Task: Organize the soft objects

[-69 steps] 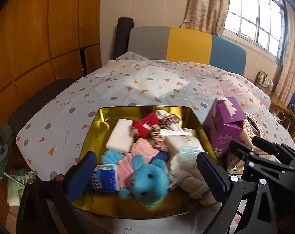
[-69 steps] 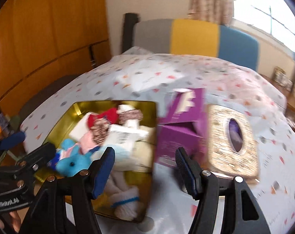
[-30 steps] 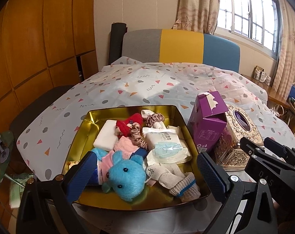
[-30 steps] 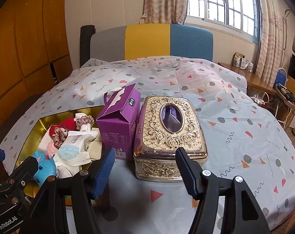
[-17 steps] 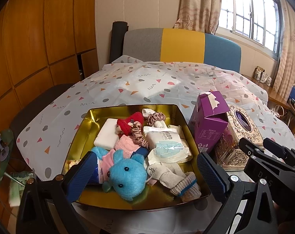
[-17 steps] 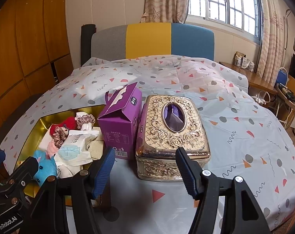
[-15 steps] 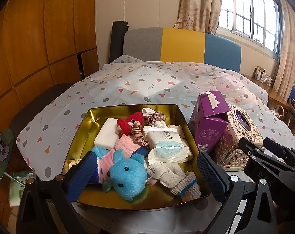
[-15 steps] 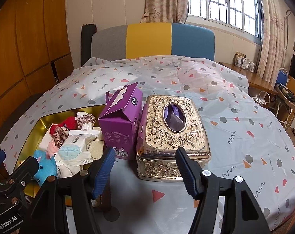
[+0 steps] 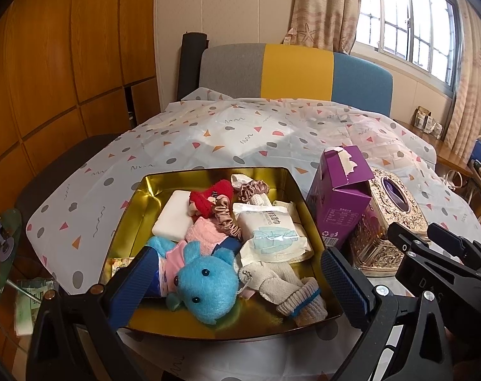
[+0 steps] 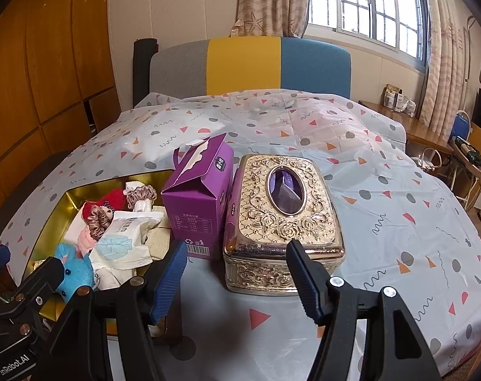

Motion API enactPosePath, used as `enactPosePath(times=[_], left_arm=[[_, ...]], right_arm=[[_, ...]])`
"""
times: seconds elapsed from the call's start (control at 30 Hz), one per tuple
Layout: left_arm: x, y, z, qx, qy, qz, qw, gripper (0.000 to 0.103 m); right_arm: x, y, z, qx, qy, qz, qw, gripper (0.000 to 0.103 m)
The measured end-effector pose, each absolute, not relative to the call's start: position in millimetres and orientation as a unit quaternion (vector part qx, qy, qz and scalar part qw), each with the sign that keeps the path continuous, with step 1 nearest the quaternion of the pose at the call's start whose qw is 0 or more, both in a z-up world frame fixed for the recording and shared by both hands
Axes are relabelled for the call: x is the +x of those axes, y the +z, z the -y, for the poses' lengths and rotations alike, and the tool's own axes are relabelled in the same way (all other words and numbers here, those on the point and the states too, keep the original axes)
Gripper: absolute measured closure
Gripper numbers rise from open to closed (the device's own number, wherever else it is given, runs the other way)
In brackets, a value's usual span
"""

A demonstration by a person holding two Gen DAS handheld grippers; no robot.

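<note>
blue plush toy (image 9: 205,289) | in gold tray (image 9: 138,203) | between spread left gripper (image 9: 237,281) jaws

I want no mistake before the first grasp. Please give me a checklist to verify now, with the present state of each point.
1. Left gripper open and empty: ok.
2. Right gripper open and empty: ok.
3. Blue plush free on top, at the near side of the gold tray: ok.
4. Wipes pack not pinned: ok, it lies on top of the pile.
5. Purple carton upright beside the tray: ok; its torn top is open.
6. Gold tissue box has room inside: cannot tell, only something purple shows through its oval opening.
</note>
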State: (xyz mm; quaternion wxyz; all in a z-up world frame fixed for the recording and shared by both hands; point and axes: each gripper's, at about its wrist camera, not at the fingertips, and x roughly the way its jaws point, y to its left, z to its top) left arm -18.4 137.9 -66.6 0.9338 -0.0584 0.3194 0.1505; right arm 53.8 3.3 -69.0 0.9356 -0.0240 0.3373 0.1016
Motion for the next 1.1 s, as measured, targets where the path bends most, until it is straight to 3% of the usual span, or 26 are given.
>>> enactPosePath(times=[1.1], left_arm=[[-18.6, -68.7, -138.5, -0.052, 0.153, -0.325, 0.932, 0.000]], right_arm=[[52.2, -69.6, -2.8, -0.024, 0.102, -0.338, 0.935, 0.037]])
